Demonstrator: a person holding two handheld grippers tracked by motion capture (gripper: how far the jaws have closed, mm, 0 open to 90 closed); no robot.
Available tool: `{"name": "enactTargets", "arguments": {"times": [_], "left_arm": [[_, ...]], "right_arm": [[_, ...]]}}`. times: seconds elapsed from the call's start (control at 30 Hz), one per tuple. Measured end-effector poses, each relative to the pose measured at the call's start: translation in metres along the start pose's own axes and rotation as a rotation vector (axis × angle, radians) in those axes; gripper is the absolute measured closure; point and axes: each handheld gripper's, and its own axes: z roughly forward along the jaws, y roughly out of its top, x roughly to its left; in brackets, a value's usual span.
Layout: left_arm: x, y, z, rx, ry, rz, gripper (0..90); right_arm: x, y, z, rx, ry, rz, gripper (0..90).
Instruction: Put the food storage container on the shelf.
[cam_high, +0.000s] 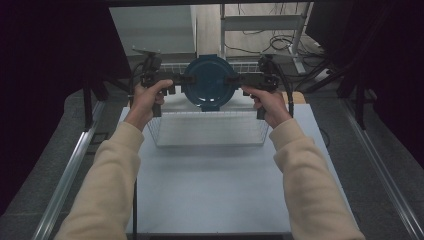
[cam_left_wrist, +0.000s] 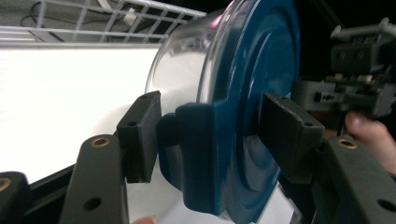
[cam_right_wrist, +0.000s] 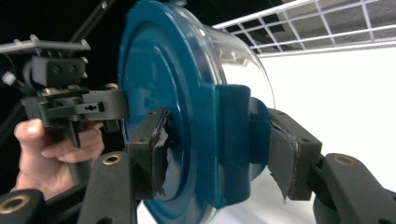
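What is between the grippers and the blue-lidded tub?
Nothing visible. The left gripper is shut on one side latch of the tub and the right gripper on the opposite latch, pads touching. The tub is held on its side, above the wire basket.

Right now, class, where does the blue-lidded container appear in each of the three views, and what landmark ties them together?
High view: the blue-lidded container sits top centre, held above the wire basket.
Left gripper view: it is centre-right, its side latch between the jaws.
Right gripper view: it is centre-left, its other latch between the jaws.
Shared landmark: the white wire basket grid.
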Motion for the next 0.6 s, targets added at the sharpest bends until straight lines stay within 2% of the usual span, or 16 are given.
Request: {"name": "enactTargets", "arguments": {"times": [0.2,0.37,0.6], "left_arm": [[0.007,0.004,0.007,-0.019,-0.001,-0.054,40.6],[0.013,0.004,0.014,-0.016,0.006,-0.104,39.0],[0.023,0.005,0.022,-0.014,-0.002,-0.148,37.1]], "right_arm": [[-0.007,0.006,0.005,0.012,-0.005,0.057,42.6],[-0.016,0.007,0.008,0.008,0.007,0.136,41.4],[-0.027,0.007,0.015,-0.002,0.008,0.24,39.8]]}}
